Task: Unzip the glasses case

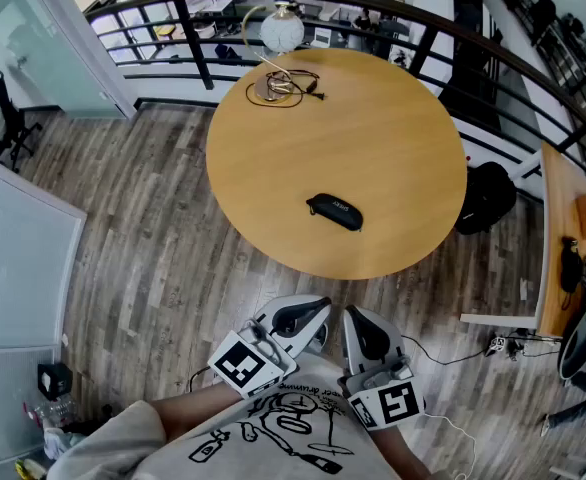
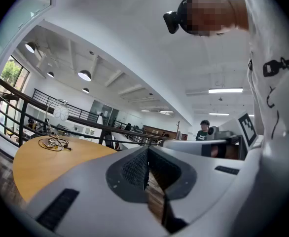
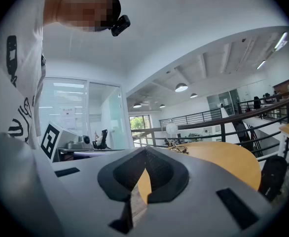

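Your left gripper [image 2: 147,154] is carrying its jaws pressed together with nothing between them. Your right gripper [image 3: 144,154] is doing the same, its tips meeting on empty air. You are holding both low against your chest, pointing out over the floor, probably because the reach has not begun; neither is touching anything.

The glasses case [image 1: 334,211] is lying flat on the round bench [image 1: 393,138], toward the near edge and well apart from both grippers. Its long side is slanting across your line of approach. The zip seems to be shut, though the case is too small from here to make out the pull. You are likely going to need one gripper pinning the case while the other is taking the pull.

At the left a glass partition [image 1: 33,48] is rising above the plank floor [image 1: 143,218]. On the bench's far side a coiled cable [image 1: 283,85] and a white globe lamp [image 1: 282,30] are sitting close together. At the right a black bag [image 1: 485,196] is resting on the floor just beside the bench.
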A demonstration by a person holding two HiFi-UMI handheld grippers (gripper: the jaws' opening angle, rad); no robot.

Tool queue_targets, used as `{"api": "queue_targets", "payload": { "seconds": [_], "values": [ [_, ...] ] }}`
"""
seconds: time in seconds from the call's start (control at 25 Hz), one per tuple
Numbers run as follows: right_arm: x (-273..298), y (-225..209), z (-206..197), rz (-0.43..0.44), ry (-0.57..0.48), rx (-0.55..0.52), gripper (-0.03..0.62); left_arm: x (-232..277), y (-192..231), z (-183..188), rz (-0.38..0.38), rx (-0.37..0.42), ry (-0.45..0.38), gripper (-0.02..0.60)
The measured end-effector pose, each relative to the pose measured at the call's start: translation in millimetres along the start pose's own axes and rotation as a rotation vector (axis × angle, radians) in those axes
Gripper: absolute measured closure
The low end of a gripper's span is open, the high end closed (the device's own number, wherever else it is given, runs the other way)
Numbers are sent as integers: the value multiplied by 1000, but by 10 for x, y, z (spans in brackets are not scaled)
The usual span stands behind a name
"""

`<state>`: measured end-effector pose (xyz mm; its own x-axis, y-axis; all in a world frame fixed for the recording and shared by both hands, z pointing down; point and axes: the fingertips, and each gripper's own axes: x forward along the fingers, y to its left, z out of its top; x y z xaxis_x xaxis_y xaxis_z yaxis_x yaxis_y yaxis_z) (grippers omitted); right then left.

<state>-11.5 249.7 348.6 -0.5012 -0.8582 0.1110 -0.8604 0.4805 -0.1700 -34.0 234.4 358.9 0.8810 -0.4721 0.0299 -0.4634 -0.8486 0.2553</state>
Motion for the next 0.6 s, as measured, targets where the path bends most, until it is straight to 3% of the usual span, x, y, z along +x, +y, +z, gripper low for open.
{"api": "queue_targets", "payload": {
  "seconds": [0.6],
  "values": [
    [-233,-249,-49,-1,-4,31,571,267,-220,-86,-4,0,10,575]
  ]
}}
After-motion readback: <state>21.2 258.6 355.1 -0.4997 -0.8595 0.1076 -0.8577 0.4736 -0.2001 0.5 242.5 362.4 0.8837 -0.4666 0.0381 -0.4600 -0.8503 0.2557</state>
